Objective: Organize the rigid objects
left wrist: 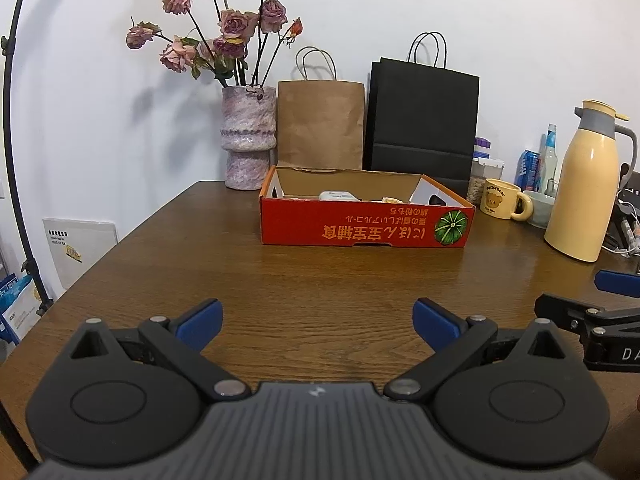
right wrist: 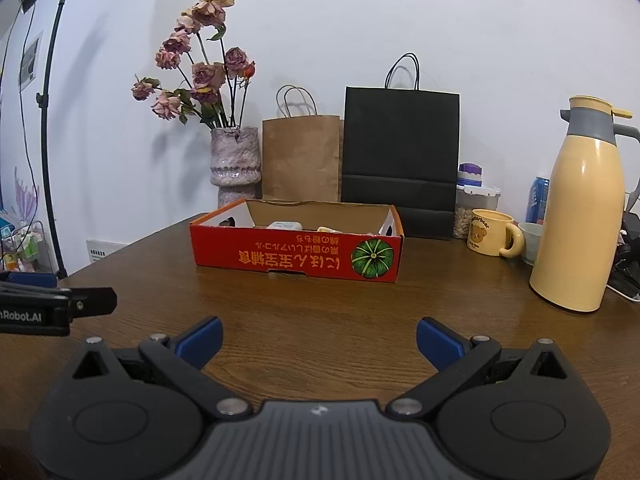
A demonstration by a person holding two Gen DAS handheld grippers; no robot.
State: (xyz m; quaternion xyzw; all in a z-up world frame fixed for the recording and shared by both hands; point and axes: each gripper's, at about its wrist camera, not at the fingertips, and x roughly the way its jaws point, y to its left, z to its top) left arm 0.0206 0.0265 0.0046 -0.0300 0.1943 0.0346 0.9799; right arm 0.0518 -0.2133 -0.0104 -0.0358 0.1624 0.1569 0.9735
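Note:
A shallow red cardboard box [left wrist: 364,226] with a pumpkin picture stands on the wooden table; it also shows in the right wrist view [right wrist: 296,254]. Inside it lie a white flat object [left wrist: 339,195] and a small pale object [left wrist: 391,200], mostly hidden by the box wall. My left gripper [left wrist: 318,322] is open and empty above the table, well in front of the box. My right gripper [right wrist: 319,340] is open and empty too. The right gripper's tip [left wrist: 612,298] shows at the left view's right edge; the left gripper [right wrist: 60,304] shows at the right view's left edge.
Behind the box stand a vase of dried roses [left wrist: 249,136], a brown paper bag [left wrist: 320,124] and a black paper bag [left wrist: 424,120]. At the right are a yellow thermos jug [left wrist: 588,184], a bear mug [left wrist: 506,199], a bowl, jars and a can. The table's left edge [left wrist: 120,240] is near.

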